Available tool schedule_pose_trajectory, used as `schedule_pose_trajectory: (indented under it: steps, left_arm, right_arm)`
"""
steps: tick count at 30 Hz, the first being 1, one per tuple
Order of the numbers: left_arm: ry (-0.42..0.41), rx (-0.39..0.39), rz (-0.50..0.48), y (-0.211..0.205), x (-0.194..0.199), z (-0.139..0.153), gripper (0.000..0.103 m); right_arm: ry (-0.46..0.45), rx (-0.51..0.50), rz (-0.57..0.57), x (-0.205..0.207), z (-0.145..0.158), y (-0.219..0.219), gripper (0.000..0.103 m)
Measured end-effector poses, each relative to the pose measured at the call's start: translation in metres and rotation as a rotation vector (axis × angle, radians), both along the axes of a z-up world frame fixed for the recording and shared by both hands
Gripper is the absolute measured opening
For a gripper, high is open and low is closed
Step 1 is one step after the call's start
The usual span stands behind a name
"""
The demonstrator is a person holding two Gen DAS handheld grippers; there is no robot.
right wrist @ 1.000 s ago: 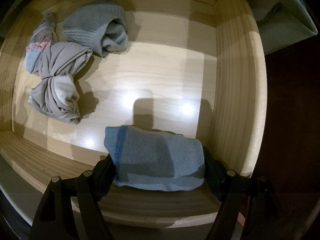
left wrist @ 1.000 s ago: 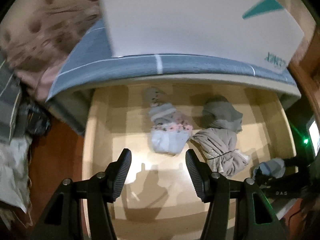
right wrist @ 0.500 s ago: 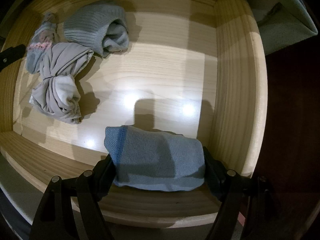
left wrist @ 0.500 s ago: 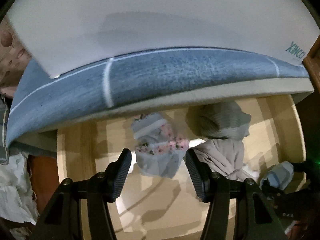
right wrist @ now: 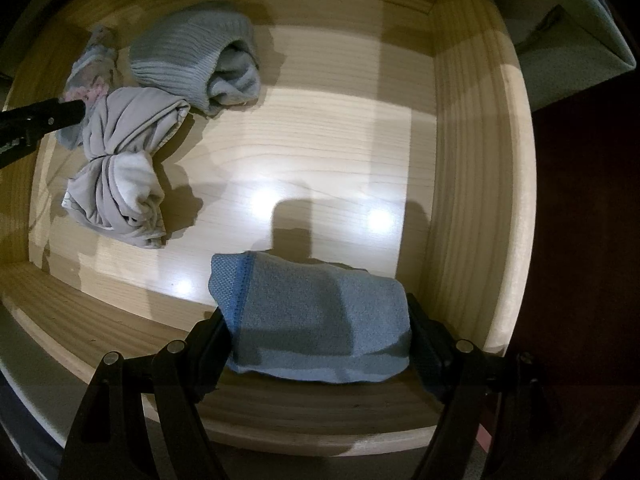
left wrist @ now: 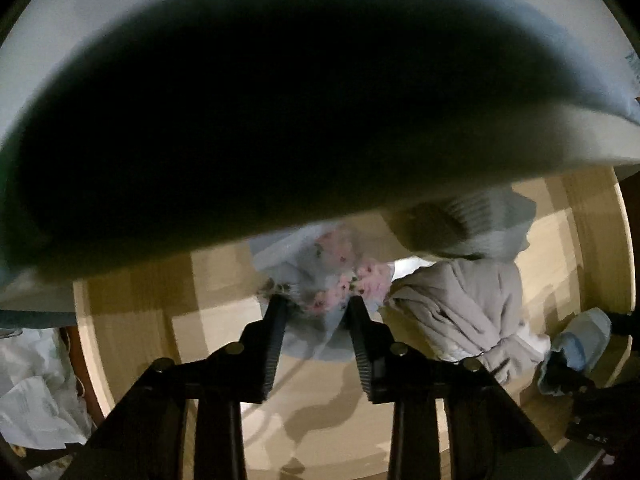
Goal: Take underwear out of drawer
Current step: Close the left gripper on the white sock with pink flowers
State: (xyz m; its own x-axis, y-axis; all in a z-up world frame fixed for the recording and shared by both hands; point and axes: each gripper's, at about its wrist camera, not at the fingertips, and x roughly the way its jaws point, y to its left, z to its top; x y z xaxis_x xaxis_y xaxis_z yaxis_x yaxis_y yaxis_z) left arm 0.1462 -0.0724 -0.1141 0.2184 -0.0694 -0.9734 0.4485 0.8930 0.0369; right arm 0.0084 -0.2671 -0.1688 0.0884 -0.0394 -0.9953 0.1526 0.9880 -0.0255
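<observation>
Left wrist view: the left gripper point(left wrist: 316, 308) points steeply down into the wooden drawer point(left wrist: 132, 304), its fingers point(left wrist: 276, 332) closing on the floral underwear point(left wrist: 320, 300), which is bunched between them at 12 o'clock of the fingertips. The picture is blurred here, so firm pad contact cannot be confirmed. A dark overhanging edge point(left wrist: 280, 100) — apparently the furniture above the drawer — fills the upper half of the view and hides the far end of the garment.

At 3 o'clock of the floral piece, just beside it, lies the grey knotted garment point(left wrist: 472, 312), with the ribbed grey roll point(left wrist: 484, 232) at 1 o'clock. Risk: the closing fingers may pinch only a loose fold, so the floral piece slips out on lifting — or they may catch the edge of the grey knotted garment and drag it along. A lift straight up could also strike the overhang.

Right wrist view: the right gripper point(right wrist: 320, 320) points straight down, its fingers point(right wrist: 212, 340) grasping the folded blue underwear point(right wrist: 316, 320) across its width, above the drawer's near wall at 6 o'clock. Risk: the grasp spans a soft, wide bundle, so the cloth may sag and slide free, or snag on the wall as it clears.
</observation>
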Motion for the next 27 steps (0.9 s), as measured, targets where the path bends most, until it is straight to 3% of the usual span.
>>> schedule_pose_trajectory:
  steps: [8, 19, 27]
  left_arm:
    - [0.013, 0.063, -0.034, 0.000, -0.004, -0.005, 0.023]
    - [0.147, 0.101, -0.003, 0.021, -0.013, -0.007, 0.022]
    - [0.214, 0.142, -0.076, 0.029, -0.046, -0.007, 0.022]
  right_arm:
    - [0.000, 0.000, 0.001, 0.001, 0.000, 0.000, 0.077]
    - [0.000, 0.001, 0.001, 0.001, 0.000, 0.000, 0.077]
    - [-0.001, 0.002, 0.000, 0.001, 0.000, 0.000, 0.077]
